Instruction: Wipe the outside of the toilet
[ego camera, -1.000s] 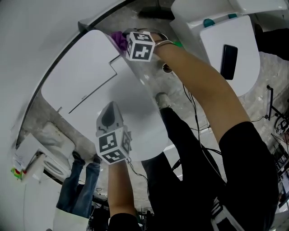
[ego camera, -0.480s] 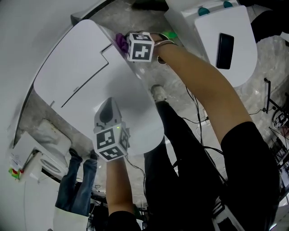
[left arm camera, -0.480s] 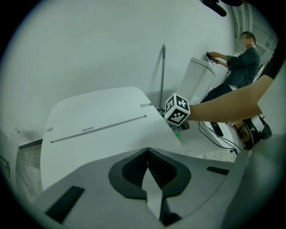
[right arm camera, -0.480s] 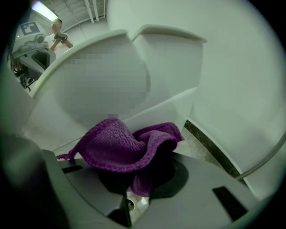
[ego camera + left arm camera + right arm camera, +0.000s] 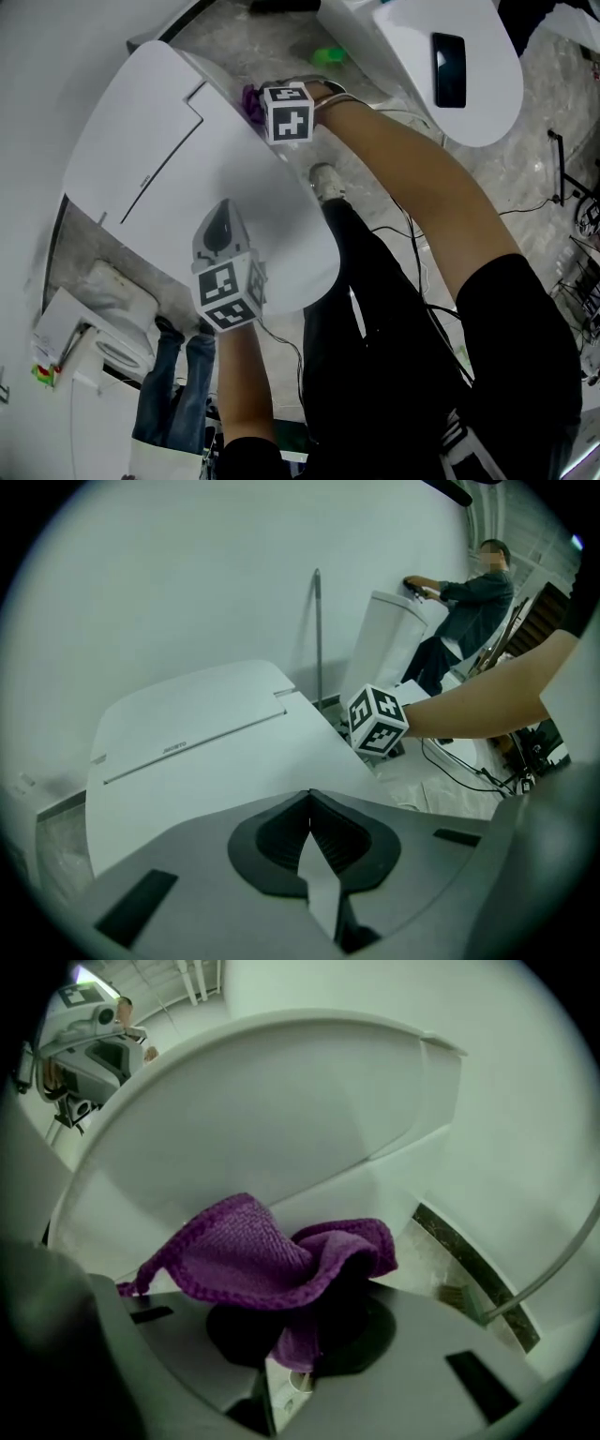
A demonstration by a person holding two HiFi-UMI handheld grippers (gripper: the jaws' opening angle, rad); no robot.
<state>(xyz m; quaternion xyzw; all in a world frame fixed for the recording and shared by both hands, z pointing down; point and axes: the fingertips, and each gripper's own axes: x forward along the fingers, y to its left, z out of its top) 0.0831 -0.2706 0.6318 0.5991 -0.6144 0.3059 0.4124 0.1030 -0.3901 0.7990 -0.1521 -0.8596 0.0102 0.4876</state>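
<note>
Right claw [image 5: 298, 1335]: shut on a purple cloth [image 5: 253, 1251]. Only a small fold is pinched. The rest balloons loose above the jaws.

The cloth sits down the right flank of the toilet [image 5: 169, 141], about where the tank meets the closed lid. In the right gripper view the white outer wall curves up just ahead of it. Whether the cloth is pressed to the wall or just off it is hard to tell at this angle.

Left claw [image 5: 309, 822]: jaws together, nothing between them. It is held over the front part of the lid and does no work.

Risks as judged:
- Thin grip. Dragging along the wall could tug the fold free, dropping the cloth to the floor beside the toilet.
- Loose bulk may fold back, so the claw's hard front meets the toilet instead of fabric. That would mean scraping and no wiping.
- The flank curves under. A straight stroke would lose contact and leave the lower wall unwiped.
- Cables [image 5: 412, 272] trail on the floor by the person's legs. Stepping round for the far side could snag them.
</note>
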